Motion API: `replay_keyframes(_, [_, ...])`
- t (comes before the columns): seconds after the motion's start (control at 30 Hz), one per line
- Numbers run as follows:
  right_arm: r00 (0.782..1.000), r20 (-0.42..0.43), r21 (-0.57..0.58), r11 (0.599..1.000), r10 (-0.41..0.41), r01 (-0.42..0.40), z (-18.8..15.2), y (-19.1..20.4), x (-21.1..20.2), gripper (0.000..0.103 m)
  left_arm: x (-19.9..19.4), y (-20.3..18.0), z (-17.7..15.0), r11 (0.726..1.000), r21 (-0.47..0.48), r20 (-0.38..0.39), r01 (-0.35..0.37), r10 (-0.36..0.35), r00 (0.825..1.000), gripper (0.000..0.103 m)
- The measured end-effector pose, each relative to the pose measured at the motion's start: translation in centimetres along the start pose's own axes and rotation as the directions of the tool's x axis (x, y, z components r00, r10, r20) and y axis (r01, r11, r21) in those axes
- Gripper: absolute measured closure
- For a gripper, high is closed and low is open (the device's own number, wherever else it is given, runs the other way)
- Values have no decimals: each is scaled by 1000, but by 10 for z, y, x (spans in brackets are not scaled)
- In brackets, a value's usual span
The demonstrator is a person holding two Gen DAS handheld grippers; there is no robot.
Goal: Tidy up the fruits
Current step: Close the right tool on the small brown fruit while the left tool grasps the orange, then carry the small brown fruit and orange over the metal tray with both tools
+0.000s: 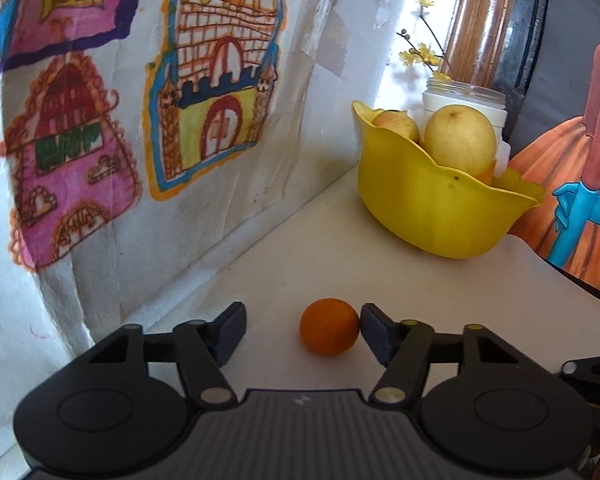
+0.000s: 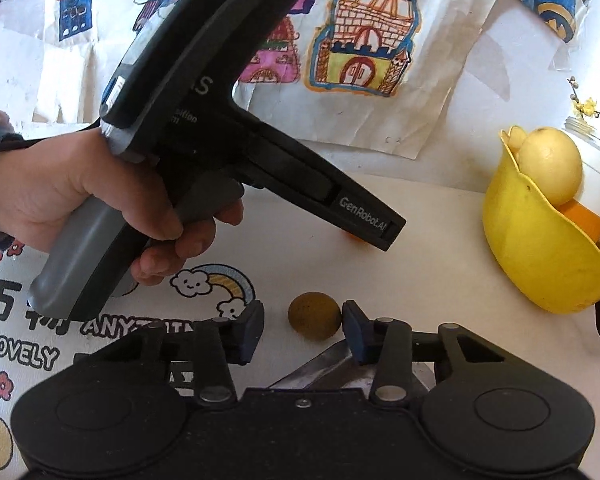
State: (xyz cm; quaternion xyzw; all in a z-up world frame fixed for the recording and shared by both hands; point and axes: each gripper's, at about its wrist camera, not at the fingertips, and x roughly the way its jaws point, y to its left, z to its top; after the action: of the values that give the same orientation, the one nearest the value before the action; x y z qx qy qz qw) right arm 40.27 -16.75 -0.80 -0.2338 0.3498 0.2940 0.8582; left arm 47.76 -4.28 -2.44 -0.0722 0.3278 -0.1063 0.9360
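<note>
Angling down, hand-held gripper (image 2: pixel 302 326) astride brown fruit (image 2: pixel 314 316)

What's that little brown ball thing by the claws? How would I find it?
Start at the big yellow bowl of fruit at the right of the white table, then look down to the right gripper. The small brown fruit lies on the table between its fingers. It is dull, rough and brownish, unlike the pale smooth fruit in the bowl.
</note>
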Motion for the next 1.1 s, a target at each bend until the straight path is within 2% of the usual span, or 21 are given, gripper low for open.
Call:
replay_keyframes(0.1, [1000,3,14,1000,4,-4,1,-1,2,61,-2,-1,-2,1000,4,1,10,-10,1000,44])
replay_keyframes(0.33, [1000,10,27,1000,-9,8,0,-3,6,70,4,-8,0,999,2,-14,44,-44,999,68])
replay_keyframes(0.77, [1000,30,27,1000,-2,1,-5,5,-10,71,-8,-9,-3,1000,-14,-39,26,-27,999,69])
replay_keyframes(1.1, [997,75,35,999,10,-13,-9,16,-54,71,-54,-17,-7,1000,2,-29,30,-30,999,69])
